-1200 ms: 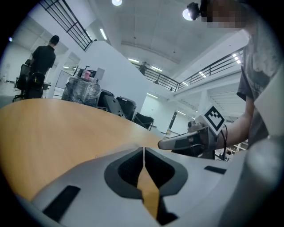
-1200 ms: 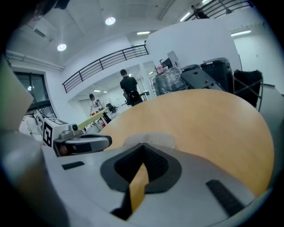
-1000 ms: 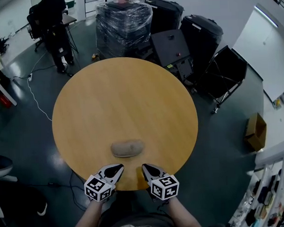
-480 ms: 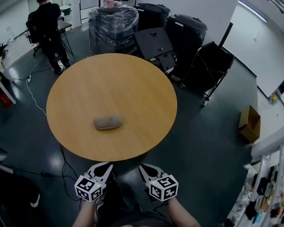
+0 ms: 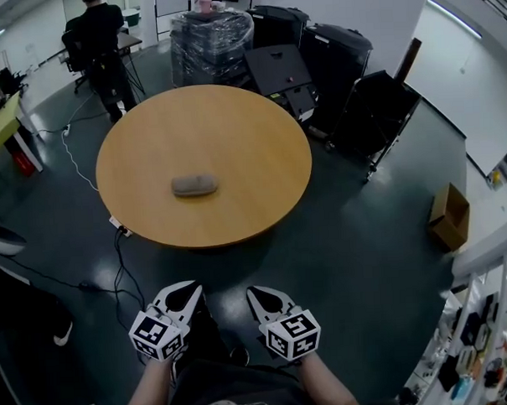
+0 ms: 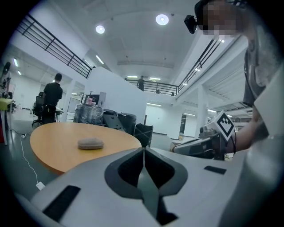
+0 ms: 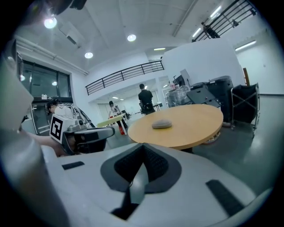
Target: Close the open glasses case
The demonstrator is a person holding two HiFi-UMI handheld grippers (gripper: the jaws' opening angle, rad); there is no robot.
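The glasses case (image 5: 194, 185), a grey oval pouch-like shell, lies with its lid down on the round wooden table (image 5: 242, 131), left of centre. It also shows in the left gripper view as the case (image 6: 90, 143) and in the right gripper view as the case (image 7: 161, 124). My left gripper (image 5: 187, 290) and right gripper (image 5: 259, 294) are side by side over the dark floor, well short of the table's near edge. Both are shut with nothing between their jaws, as seen on the left gripper (image 6: 143, 150) and the right gripper (image 7: 143, 146).
Behind the table stand a wrapped pallet (image 5: 211, 36), black cases (image 5: 331, 51) and a folded black cart (image 5: 380, 116). A person (image 5: 104, 44) stands at the far left. A cable (image 5: 113, 254) runs over the floor by the table. A cardboard box (image 5: 451, 214) sits at the right.
The view has backed away from the table. Both grippers, earlier at the table's near edge by the case, now hang over the floor. The case has stayed put.
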